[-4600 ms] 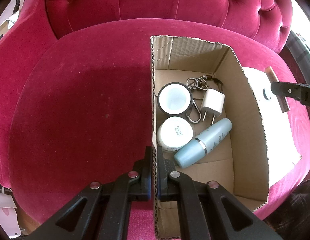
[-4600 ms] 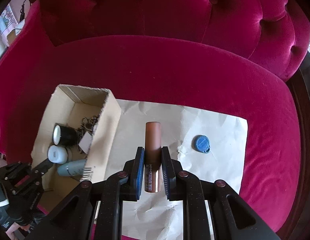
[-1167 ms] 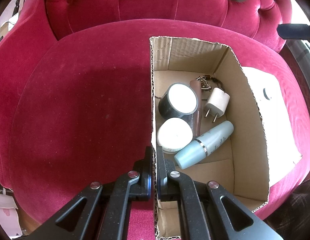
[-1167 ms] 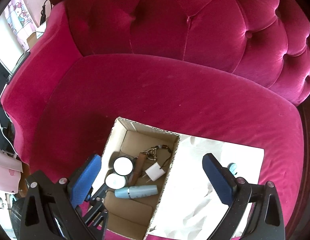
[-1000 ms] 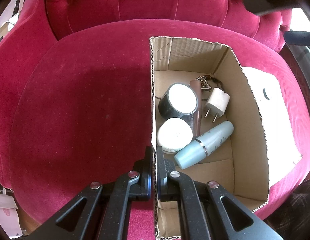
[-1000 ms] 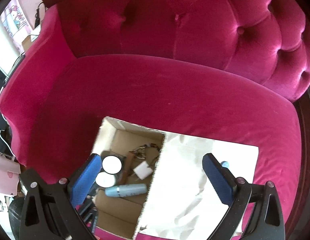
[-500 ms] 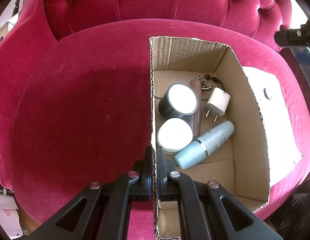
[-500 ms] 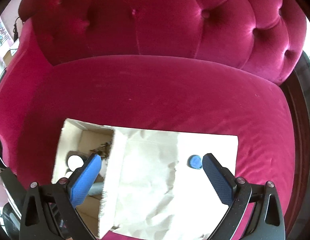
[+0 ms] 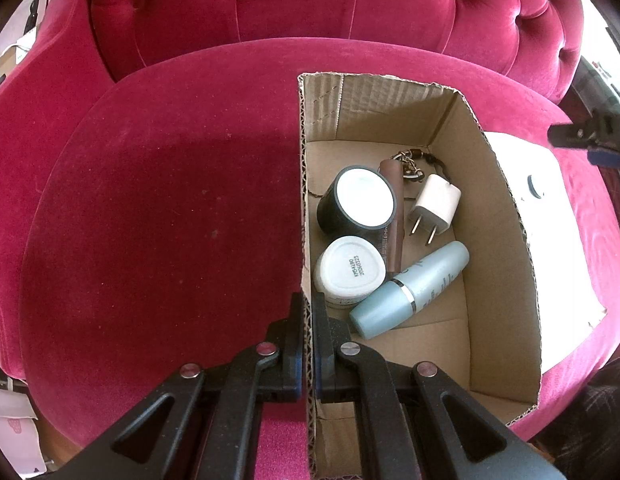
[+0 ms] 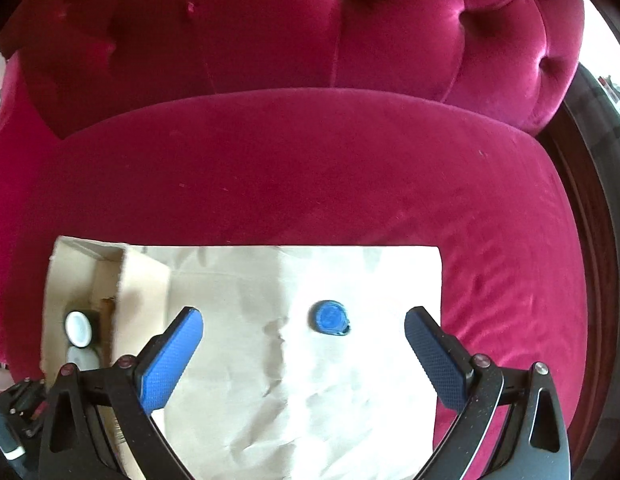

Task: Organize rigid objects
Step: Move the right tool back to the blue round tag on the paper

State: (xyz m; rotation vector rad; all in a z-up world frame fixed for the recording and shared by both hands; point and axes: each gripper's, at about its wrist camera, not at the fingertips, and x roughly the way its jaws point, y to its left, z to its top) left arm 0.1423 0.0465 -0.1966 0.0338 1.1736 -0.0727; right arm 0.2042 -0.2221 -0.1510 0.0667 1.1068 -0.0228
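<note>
My left gripper [image 9: 308, 300] is shut on the near left wall of a cardboard box [image 9: 505, 216]. Inside lie a black jar [image 9: 355, 204], a white jar [image 9: 349, 270], a brown tube [image 9: 393, 216], a white charger plug [image 9: 435, 204], a light blue bottle [image 9: 413, 292] and a keychain [image 9: 409, 160]. My right gripper [image 10: 304, 316] is wide open and empty above the white paper [image 10: 310, 380], with a small blue round tag [image 10: 329, 317] lying between its fingertips and a little ahead. The box [image 10: 142, 280] shows at the left of the right wrist view.
Everything rests on a red velvet sofa seat [image 9: 158, 220] with a tufted back [image 10: 310, 32]. The paper [image 9: 549, 240] lies right of the box. The sofa's dark wooden frame [image 10: 589, 200] runs along the right edge.
The brown tube went from my right gripper into the box. My right gripper opened, swung right from above the box and came down over the paper toward the blue tag. The left has not moved.
</note>
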